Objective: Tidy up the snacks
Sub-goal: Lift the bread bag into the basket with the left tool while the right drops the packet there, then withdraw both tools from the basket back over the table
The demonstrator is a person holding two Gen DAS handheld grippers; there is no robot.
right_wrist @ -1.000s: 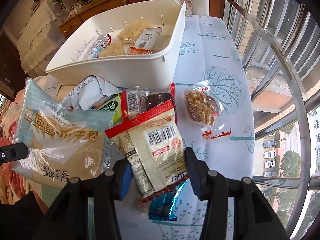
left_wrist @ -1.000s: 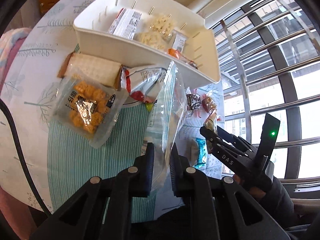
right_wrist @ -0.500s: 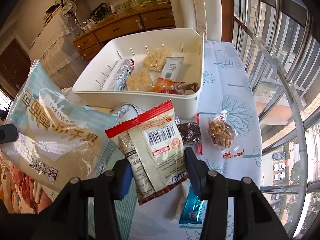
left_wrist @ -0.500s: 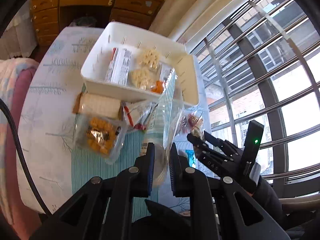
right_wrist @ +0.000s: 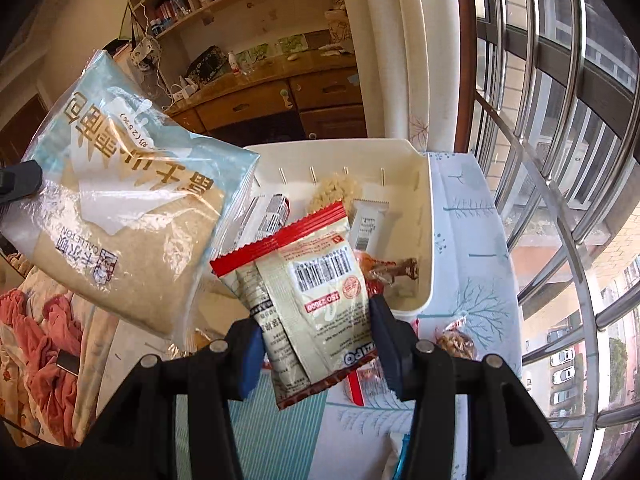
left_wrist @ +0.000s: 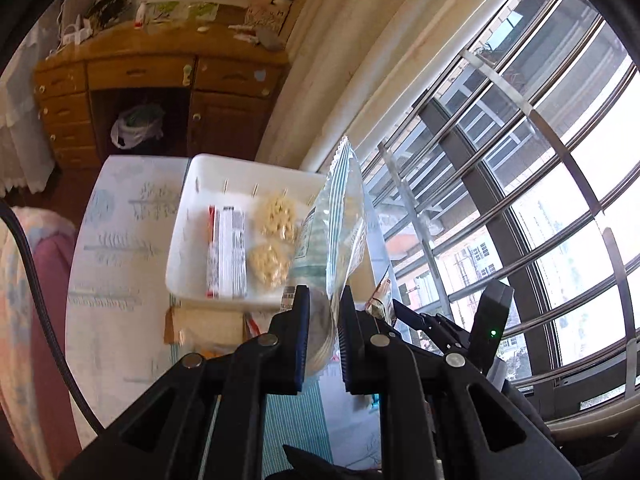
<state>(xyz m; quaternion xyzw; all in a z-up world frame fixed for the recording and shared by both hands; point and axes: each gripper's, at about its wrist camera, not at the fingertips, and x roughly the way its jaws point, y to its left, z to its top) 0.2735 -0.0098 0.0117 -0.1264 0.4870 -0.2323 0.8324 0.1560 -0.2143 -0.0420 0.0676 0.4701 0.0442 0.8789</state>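
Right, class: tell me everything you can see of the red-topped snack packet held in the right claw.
The red-topped snack packet is a flat, glossy plastic pouch, cream with a red crimped seal along its upper edge and a dark strip at its lower end. Its printed back faces the camera: a barcode, a round red stamp, small text. It is tilted, with the red end towards the white bin, lifted off the table. The right claw grips its lower part, a pad on each side. Its contents are hidden.

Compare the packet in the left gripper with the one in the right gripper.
The pale blue bread bag is plainly larger than the red-edged packet. The bread bag is part clear, showing its contents; the red-edged packet is opaque with a barcode. Left gripper pinches thin film; right gripper spans the packet's width. Both hang above the white bin.
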